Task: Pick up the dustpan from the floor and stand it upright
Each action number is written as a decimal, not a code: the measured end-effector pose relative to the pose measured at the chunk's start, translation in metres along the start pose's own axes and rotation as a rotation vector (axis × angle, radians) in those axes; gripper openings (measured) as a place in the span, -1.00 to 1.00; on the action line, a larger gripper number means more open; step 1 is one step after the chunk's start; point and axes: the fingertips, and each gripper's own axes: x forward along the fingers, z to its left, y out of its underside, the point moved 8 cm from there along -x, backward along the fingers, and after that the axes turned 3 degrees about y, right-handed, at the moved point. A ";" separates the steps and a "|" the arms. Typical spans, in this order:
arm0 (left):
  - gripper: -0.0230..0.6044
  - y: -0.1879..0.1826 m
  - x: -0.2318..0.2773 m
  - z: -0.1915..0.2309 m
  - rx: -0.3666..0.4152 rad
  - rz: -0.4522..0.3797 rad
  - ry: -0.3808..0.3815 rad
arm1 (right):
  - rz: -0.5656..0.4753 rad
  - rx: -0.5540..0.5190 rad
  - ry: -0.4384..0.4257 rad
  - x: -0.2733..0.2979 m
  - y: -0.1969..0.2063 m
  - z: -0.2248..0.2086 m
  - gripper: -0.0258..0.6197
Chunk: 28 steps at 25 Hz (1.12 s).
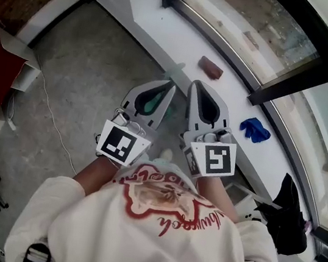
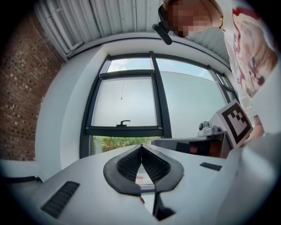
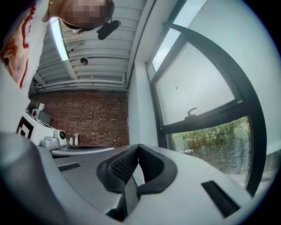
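The left gripper point(image 2: 141, 149) has its jaws pressed together at the tips, with nothing between them. The jaws of the right gripper point(image 3: 138, 148) are closed and empty too. Both grippers are side by side before the person's chest and point toward the window point(image 2: 125, 101). The dustpan point(image 1: 153, 102) shows only as a green shape under the left gripper, near the white sill point(image 1: 184, 44); I cannot tell whether it is upright. On the sill lie a brown object point(image 1: 211, 67) and a blue cloth point(image 1: 255, 129).
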 end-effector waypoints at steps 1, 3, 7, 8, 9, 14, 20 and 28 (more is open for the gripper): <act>-0.86 -0.004 -0.002 0.001 0.006 -0.006 0.010 | -0.005 0.003 0.005 -0.001 -0.002 0.002 -0.85; -0.86 -0.010 -0.004 0.002 0.019 -0.016 0.039 | -0.011 0.002 0.024 -0.003 -0.007 0.007 -0.85; -0.86 -0.024 -0.013 0.012 0.017 -0.044 0.107 | -0.047 -0.005 0.073 -0.012 -0.017 0.018 -0.85; -0.86 -0.028 -0.018 0.017 0.018 -0.052 0.128 | -0.060 -0.002 0.085 -0.014 -0.019 0.025 -0.85; -0.86 -0.032 -0.023 0.024 0.022 -0.060 0.153 | -0.069 -0.001 0.103 -0.015 -0.019 0.033 -0.84; -0.86 -0.039 -0.069 0.072 0.015 -0.074 0.278 | -0.077 -0.028 0.283 -0.007 -0.009 0.093 -0.84; -0.86 -0.025 -0.155 0.131 -0.033 -0.002 0.446 | -0.098 -0.013 0.599 -0.024 0.008 0.196 -0.84; -0.86 -0.033 -0.227 0.129 -0.110 -0.022 0.569 | -0.067 -0.025 0.698 -0.061 -0.001 0.309 -0.84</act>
